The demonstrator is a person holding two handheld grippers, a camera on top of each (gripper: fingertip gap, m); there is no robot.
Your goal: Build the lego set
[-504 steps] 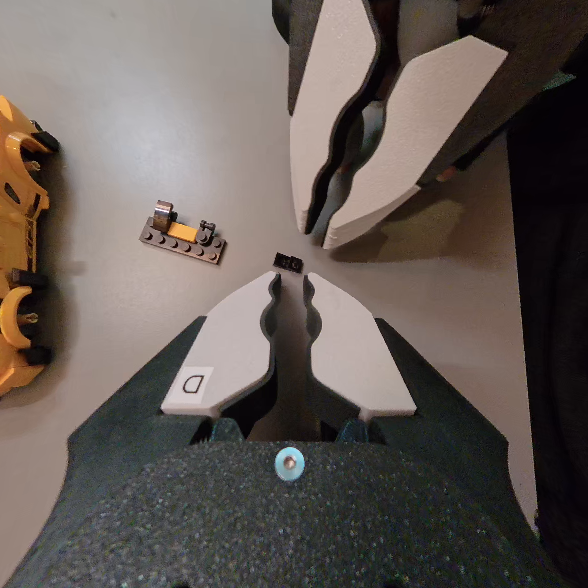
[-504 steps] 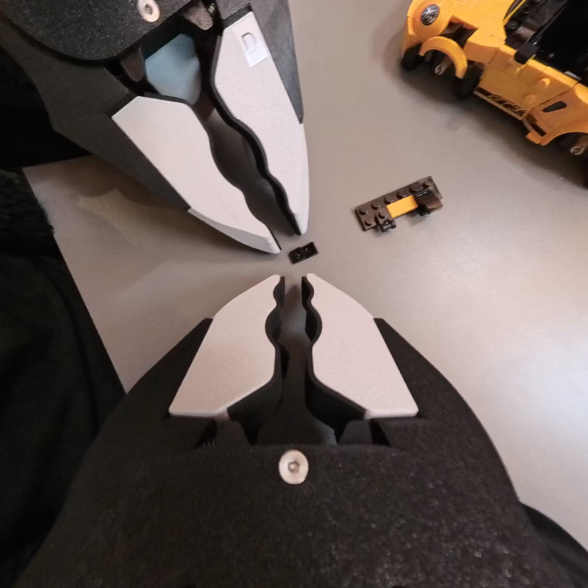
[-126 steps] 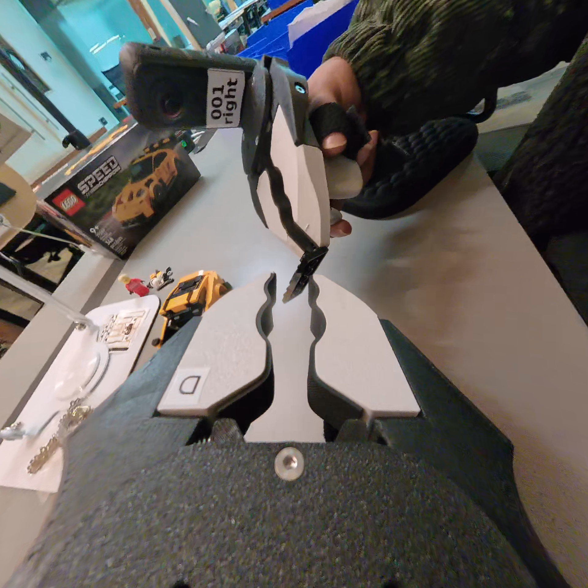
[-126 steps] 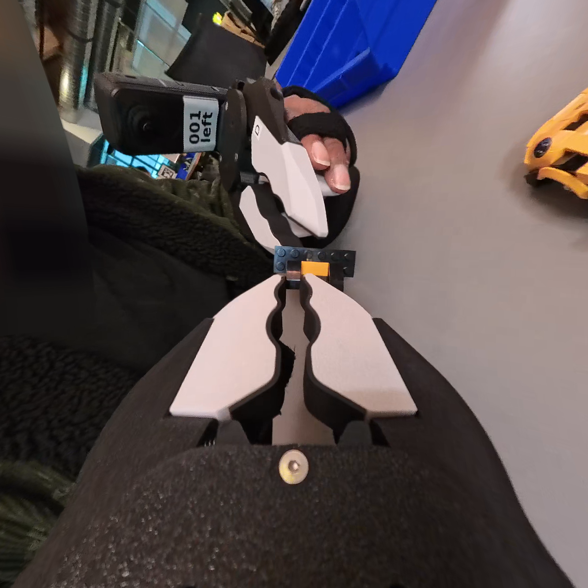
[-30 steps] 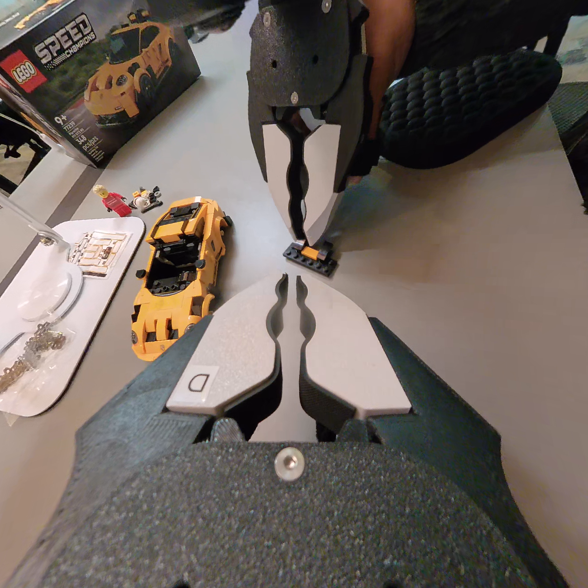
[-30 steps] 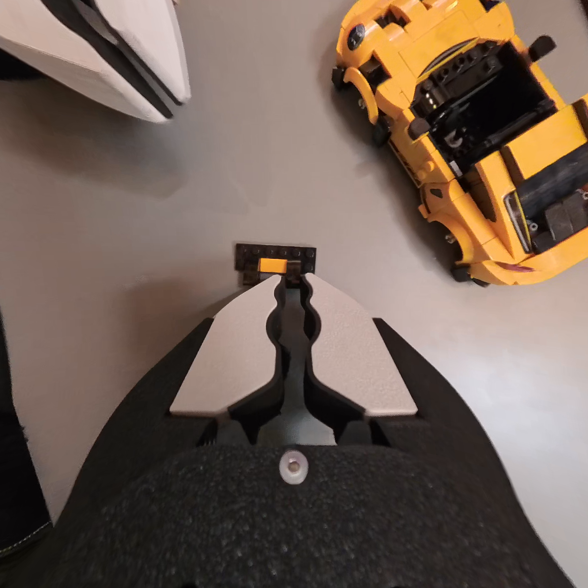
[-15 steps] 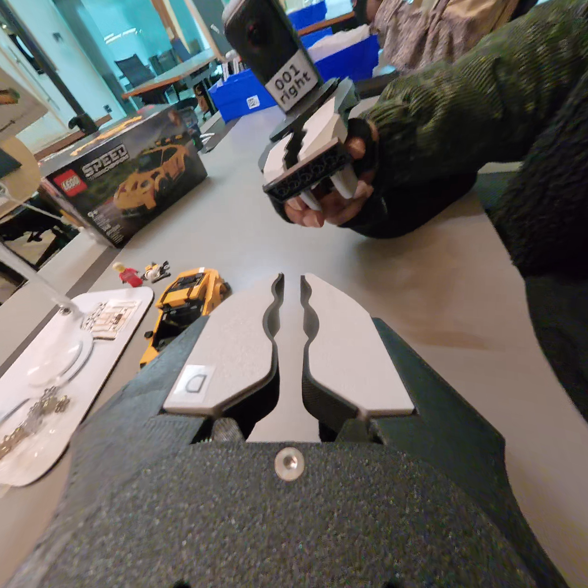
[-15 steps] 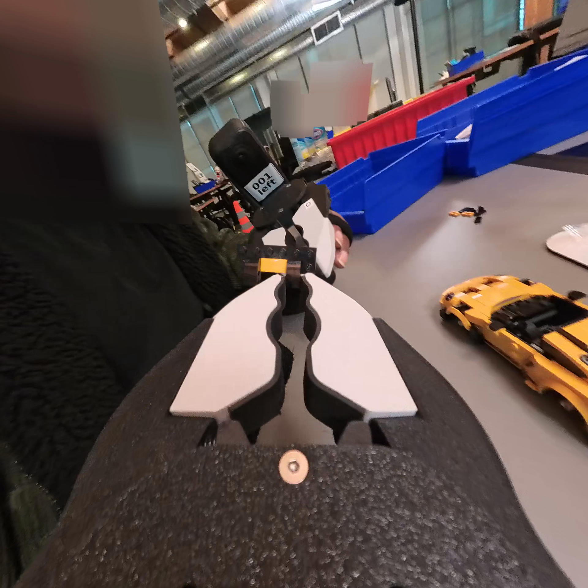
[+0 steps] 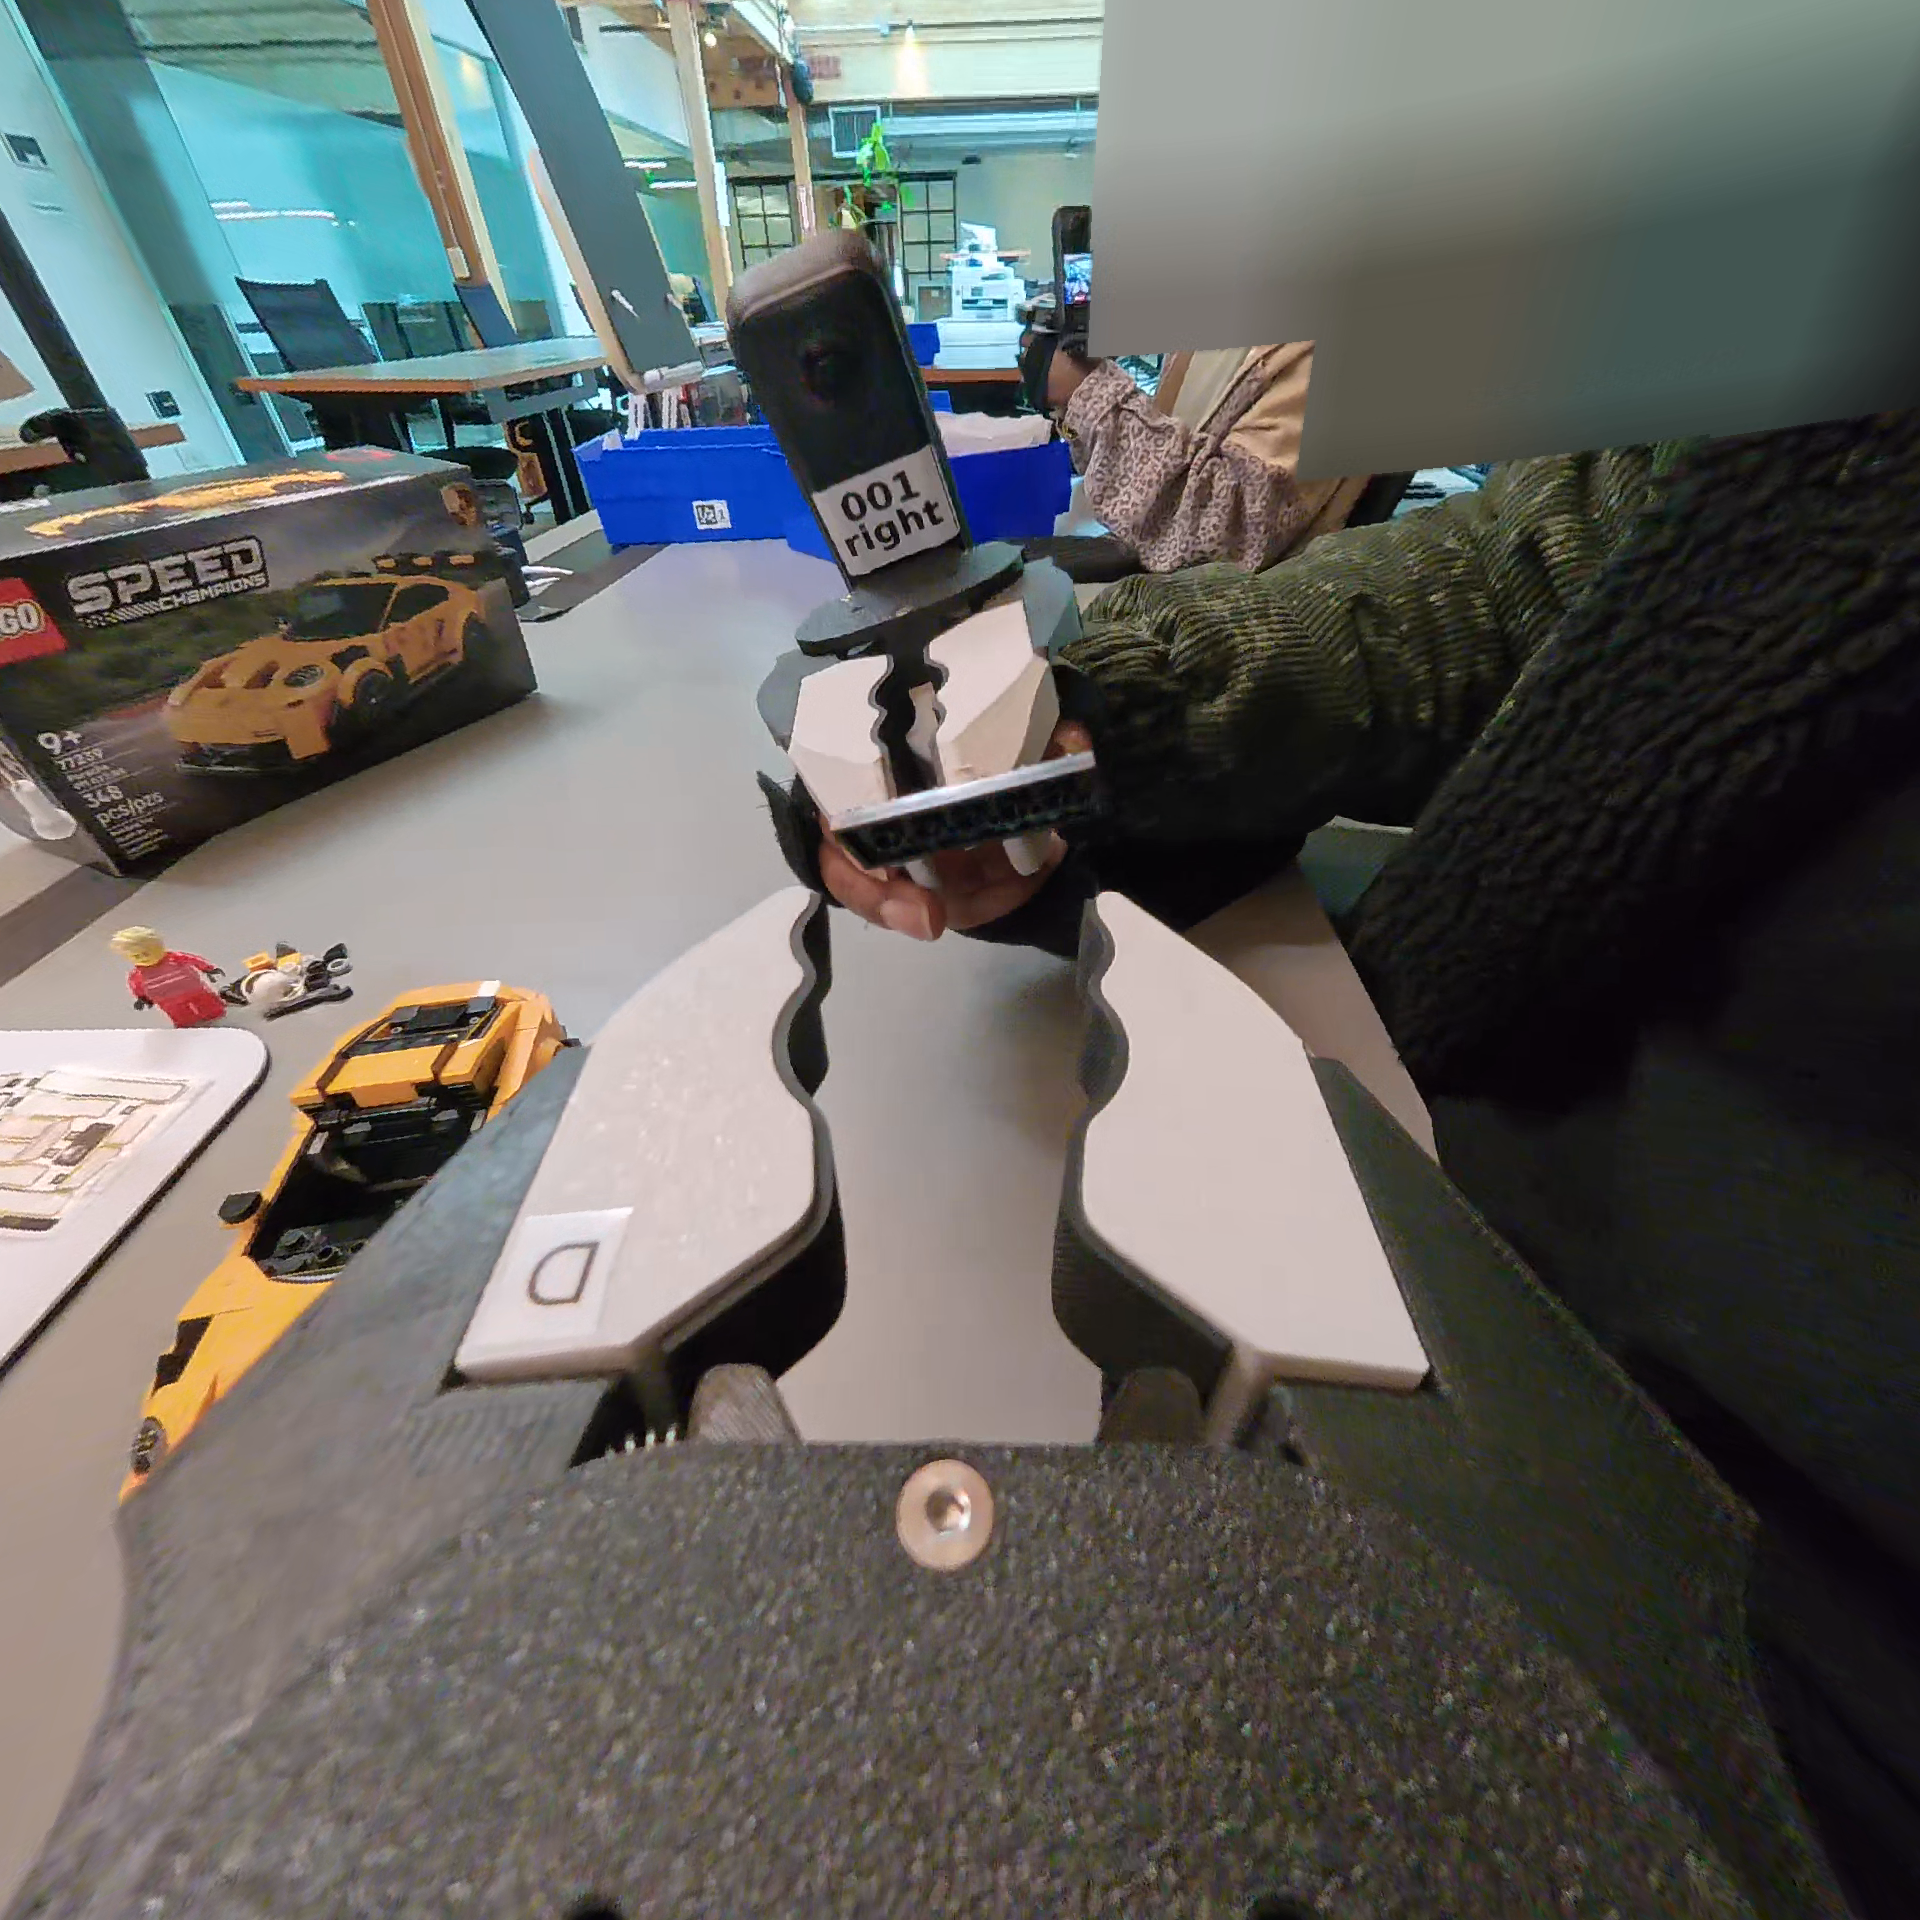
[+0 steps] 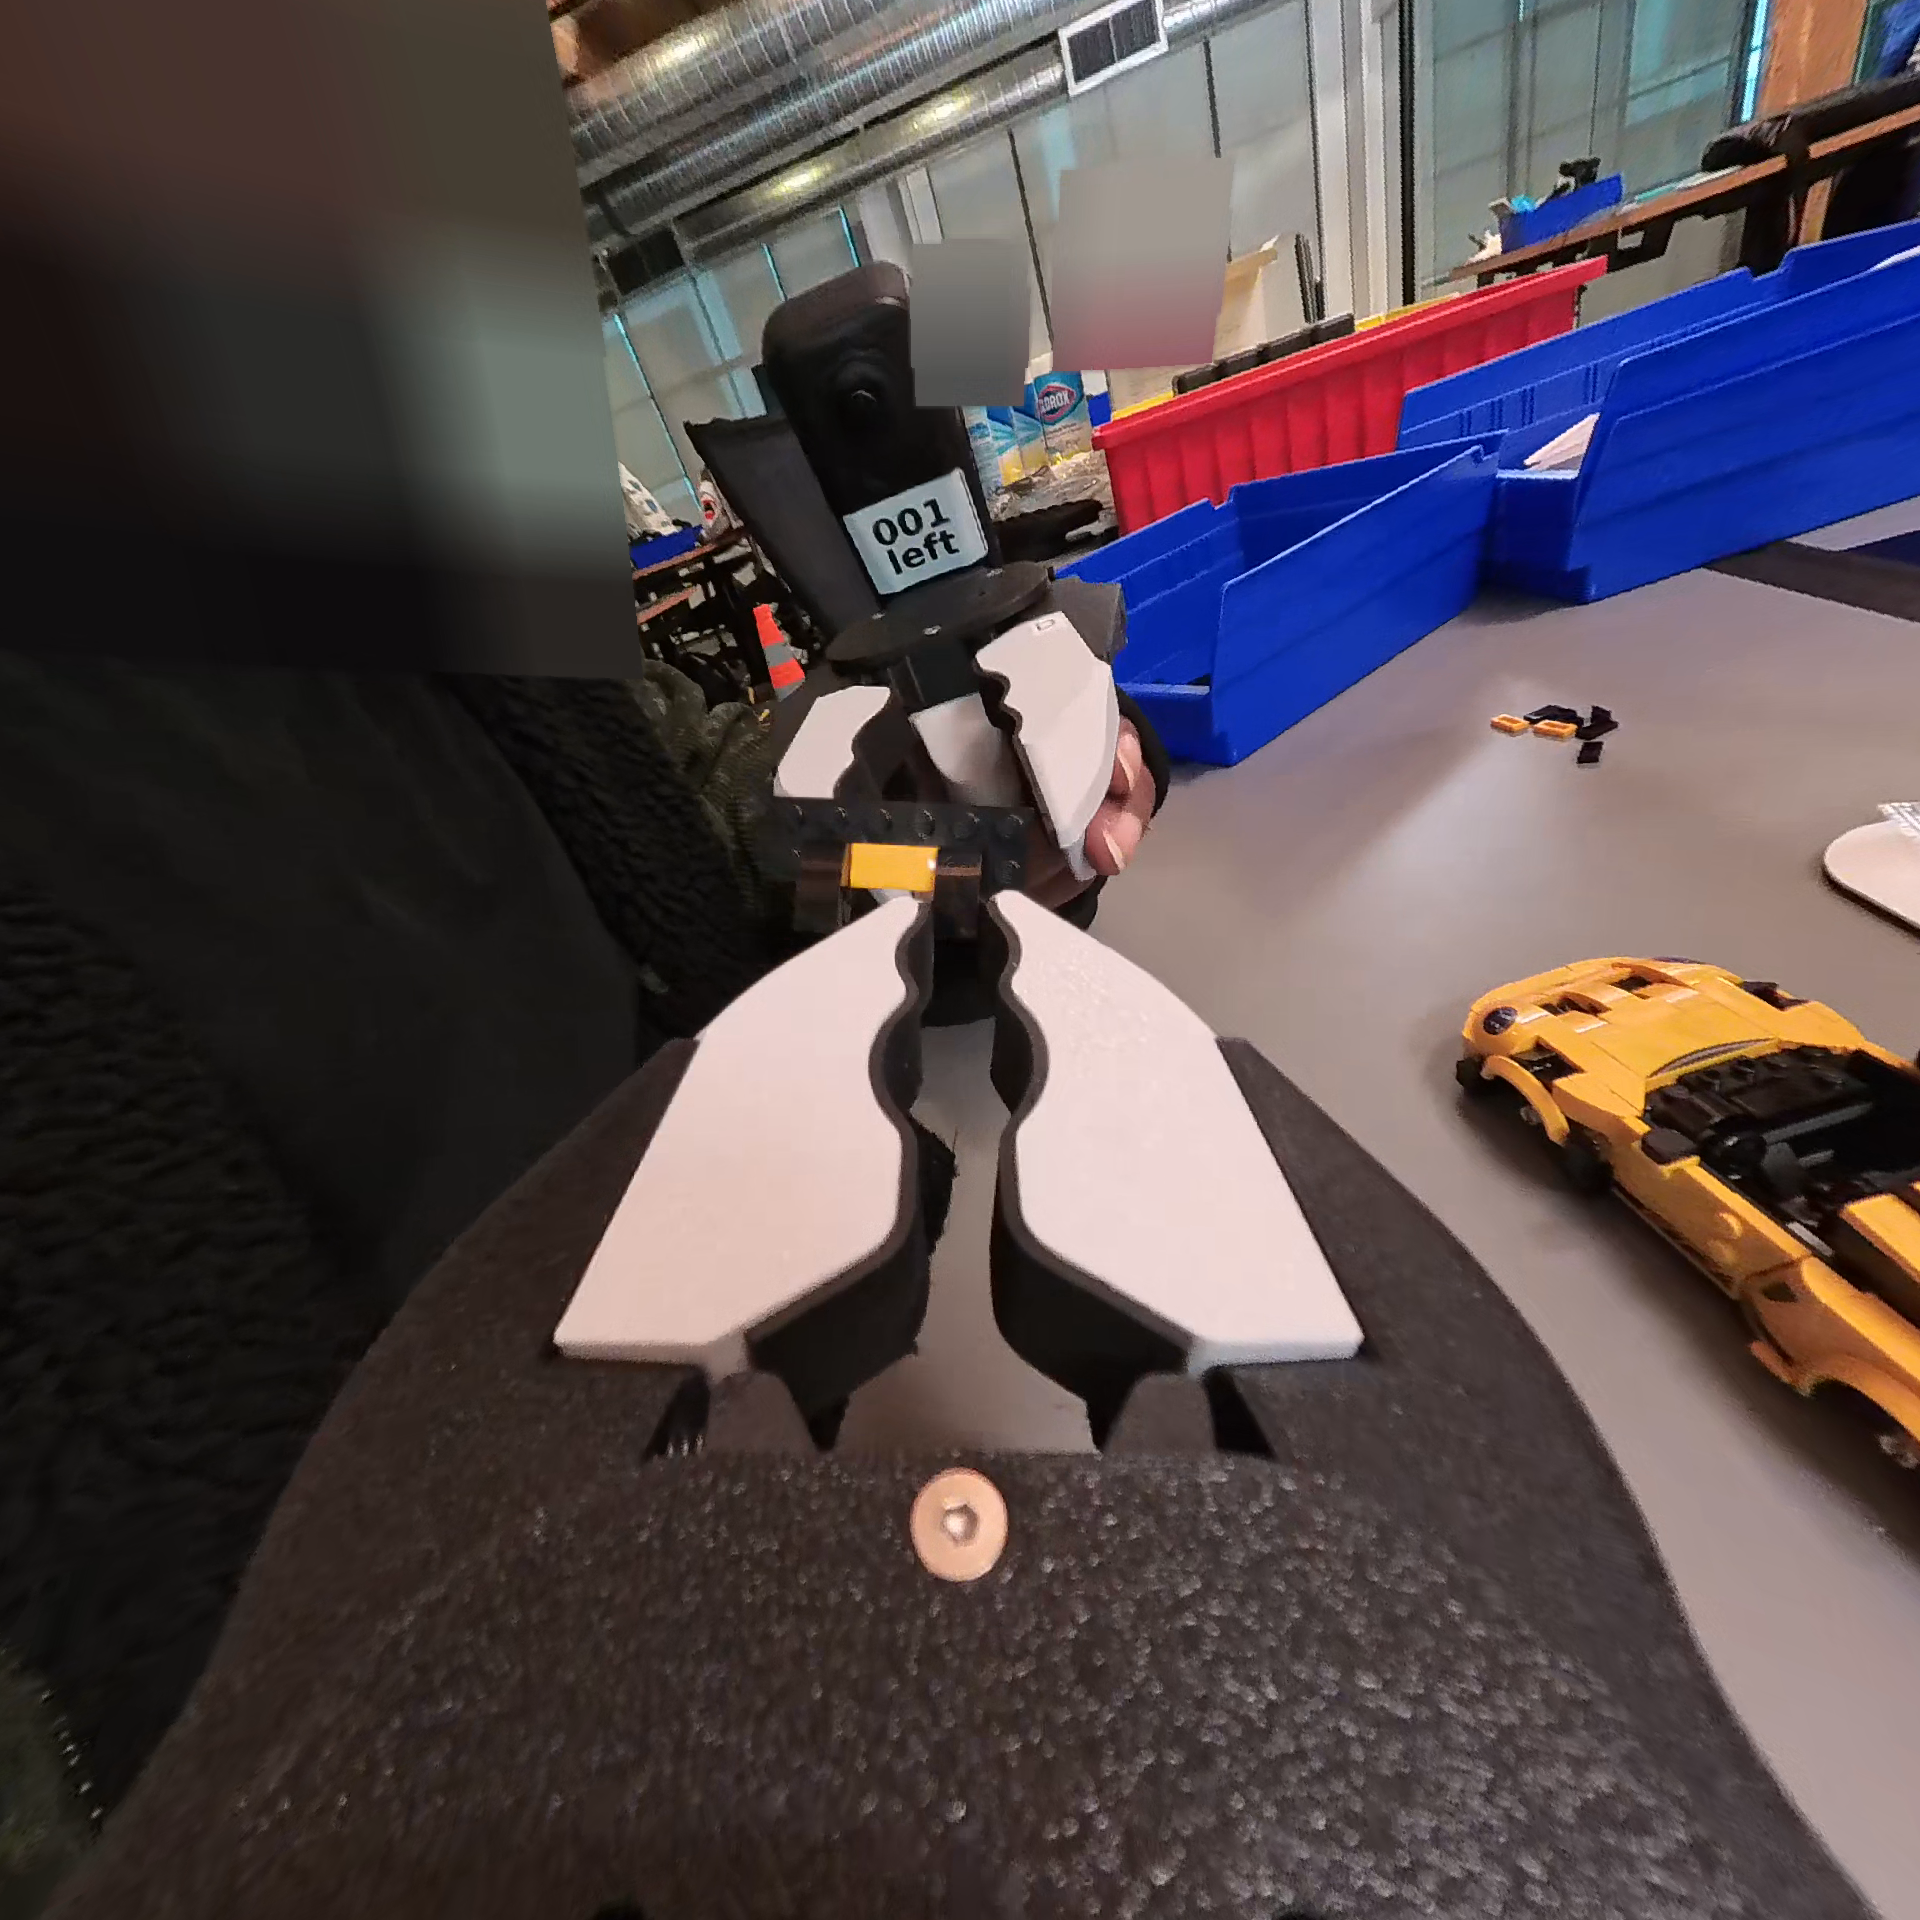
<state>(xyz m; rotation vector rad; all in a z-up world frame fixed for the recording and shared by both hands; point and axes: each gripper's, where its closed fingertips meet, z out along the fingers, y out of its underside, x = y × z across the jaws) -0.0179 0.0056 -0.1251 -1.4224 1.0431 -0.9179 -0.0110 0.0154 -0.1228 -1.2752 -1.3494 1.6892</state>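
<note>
My right gripper (image 10: 951, 909) is shut on a small dark plate assembly (image 10: 904, 836) with an orange tile on it, held up in the air. It also shows in the left wrist view (image 9: 966, 816), seen from its underside in the right gripper (image 9: 914, 790). My left gripper (image 9: 951, 914) is open and empty, just short of the assembly and facing it; it shows in the right wrist view (image 10: 935, 758) behind the assembly. The yellow lego car (image 9: 343, 1132) stands on the grey table (image 9: 582, 831), also in the right wrist view (image 10: 1704, 1143).
The lego set box (image 9: 249, 634) stands at the far left. A minifigure (image 9: 166, 977) and small parts (image 9: 291, 971) lie beyond the car. A white board with a sticker sheet (image 9: 94, 1132) is at left. Blue bins (image 10: 1455, 561) and loose dark pieces (image 10: 1558, 722) lie at the back. Only a small space, under 4 cm, lies between the two pairs of fingers. The yellow lego car (image 9: 343, 1132) is about equally far from each gripper, around 20 cm.
My left gripper has opened wide. My right gripper, lifted off the table a second ago with the assembly, has come closer to the left gripper and stands more upright.
</note>
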